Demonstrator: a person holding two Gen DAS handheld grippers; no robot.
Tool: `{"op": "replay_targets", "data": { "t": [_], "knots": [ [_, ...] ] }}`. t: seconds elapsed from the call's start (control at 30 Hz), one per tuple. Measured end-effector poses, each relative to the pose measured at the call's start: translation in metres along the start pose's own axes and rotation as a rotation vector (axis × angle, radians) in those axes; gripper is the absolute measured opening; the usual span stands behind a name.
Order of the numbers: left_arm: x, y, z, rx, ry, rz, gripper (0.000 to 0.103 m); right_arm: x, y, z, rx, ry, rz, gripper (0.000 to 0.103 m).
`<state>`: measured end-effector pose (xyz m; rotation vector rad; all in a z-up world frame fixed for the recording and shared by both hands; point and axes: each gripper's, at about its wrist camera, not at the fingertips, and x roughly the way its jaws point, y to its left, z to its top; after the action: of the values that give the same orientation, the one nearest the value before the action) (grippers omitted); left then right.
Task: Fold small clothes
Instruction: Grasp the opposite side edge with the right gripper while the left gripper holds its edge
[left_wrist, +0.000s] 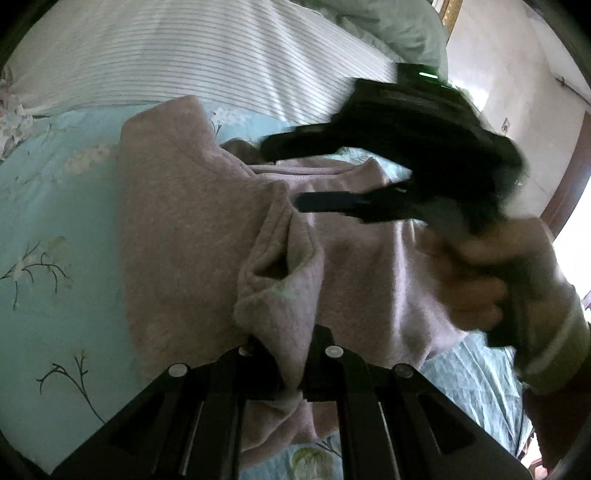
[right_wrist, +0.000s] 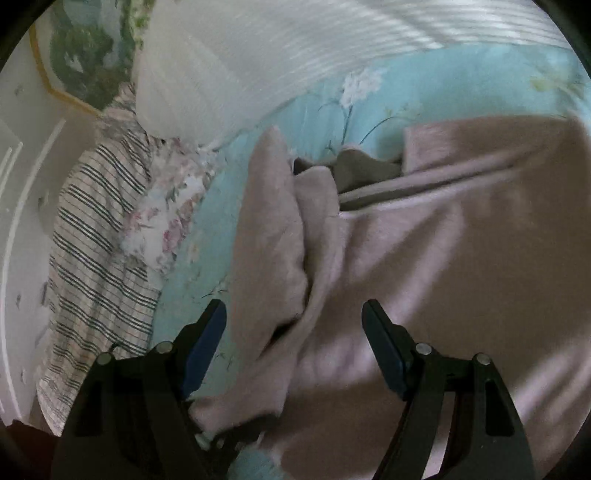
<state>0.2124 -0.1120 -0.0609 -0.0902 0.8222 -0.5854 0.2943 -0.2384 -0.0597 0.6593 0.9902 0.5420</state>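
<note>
A small dusty-pink fleece garment (left_wrist: 192, 236) lies on a light blue floral bedsheet (left_wrist: 55, 221). My left gripper (left_wrist: 291, 347) is shut on a bunched fold of this garment at its near edge. In the left wrist view my right gripper (left_wrist: 284, 173) hovers open over the garment's neckline, blurred, held by a hand (left_wrist: 480, 273). In the right wrist view the right gripper (right_wrist: 295, 314) is open, its blue-padded fingers (right_wrist: 207, 332) straddling a folded sleeve of the pink garment (right_wrist: 424, 258).
A white ribbed pillow (left_wrist: 184, 55) lies beyond the garment, also seen in the right wrist view (right_wrist: 240, 55). A striped cloth (right_wrist: 92, 240) and a floral cloth (right_wrist: 162, 221) lie at the bed's left side. A pale green quilt (left_wrist: 388, 26) sits at the far right.
</note>
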Motion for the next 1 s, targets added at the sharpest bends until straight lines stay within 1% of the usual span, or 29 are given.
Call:
{"op": "replay_targets", "data": {
  "t": [0.1,0.17,0.2,0.27,0.3,0.33,0.4,0.43,0.5,0.53,0.6,0.73,0.8,0.83,0.93,1.0],
  "knots": [
    [0.001,-0.004,-0.001,0.019,0.006,0.01,0.005,0.034,0.003,0.02,-0.009,0.042,-0.006,0.076],
    [0.004,-0.004,0.0,0.02,0.012,0.012,0.005,0.055,0.013,0.035,-0.033,0.06,-0.002,0.076],
    [0.004,-0.004,0.0,0.021,0.013,0.011,0.005,0.06,0.017,0.042,-0.048,0.062,-0.01,0.074],
    [0.005,-0.005,0.003,0.023,0.013,0.015,0.005,0.073,0.031,0.058,-0.101,0.068,-0.049,0.054],
    [0.005,-0.006,0.004,0.023,0.012,0.016,0.005,0.077,0.032,0.062,-0.112,0.076,-0.056,0.027],
    [0.003,-0.006,0.006,0.022,0.009,0.014,0.005,0.082,0.033,0.065,-0.11,0.088,-0.059,0.018],
    [-0.003,-0.009,0.009,0.012,0.003,-0.009,0.005,0.077,0.036,0.067,-0.128,0.07,-0.067,0.017],
    [-0.008,-0.012,0.011,0.004,0.0,-0.032,0.005,0.068,0.038,0.065,-0.144,0.048,-0.053,0.016],
    [-0.015,-0.02,0.019,-0.008,-0.006,-0.086,0.005,0.038,0.038,0.064,-0.149,-0.007,-0.027,0.016],
    [-0.016,-0.027,0.022,-0.008,-0.007,-0.111,0.005,0.027,0.036,0.066,-0.147,-0.028,-0.029,0.016],
    [-0.017,-0.045,0.03,0.004,-0.013,-0.167,0.005,-0.01,0.027,0.062,-0.147,-0.086,-0.035,0.016],
    [-0.002,-0.085,0.041,0.033,-0.002,-0.257,0.006,-0.068,0.002,0.055,-0.124,-0.17,-0.086,0.016],
    [0.011,-0.103,0.038,0.061,0.025,-0.278,0.006,-0.091,-0.019,0.047,-0.093,-0.202,-0.115,0.016],
    [0.019,-0.11,0.035,0.067,0.045,-0.288,0.006,-0.102,-0.036,0.04,-0.06,-0.213,-0.134,0.016],
    [0.042,-0.124,0.021,0.08,0.108,-0.288,0.006,-0.11,-0.074,0.023,0.027,-0.204,-0.182,0.016],
    [0.048,-0.128,0.017,0.081,0.13,-0.279,0.006,-0.109,-0.095,0.013,0.07,-0.19,-0.195,0.016]
  ]
}}
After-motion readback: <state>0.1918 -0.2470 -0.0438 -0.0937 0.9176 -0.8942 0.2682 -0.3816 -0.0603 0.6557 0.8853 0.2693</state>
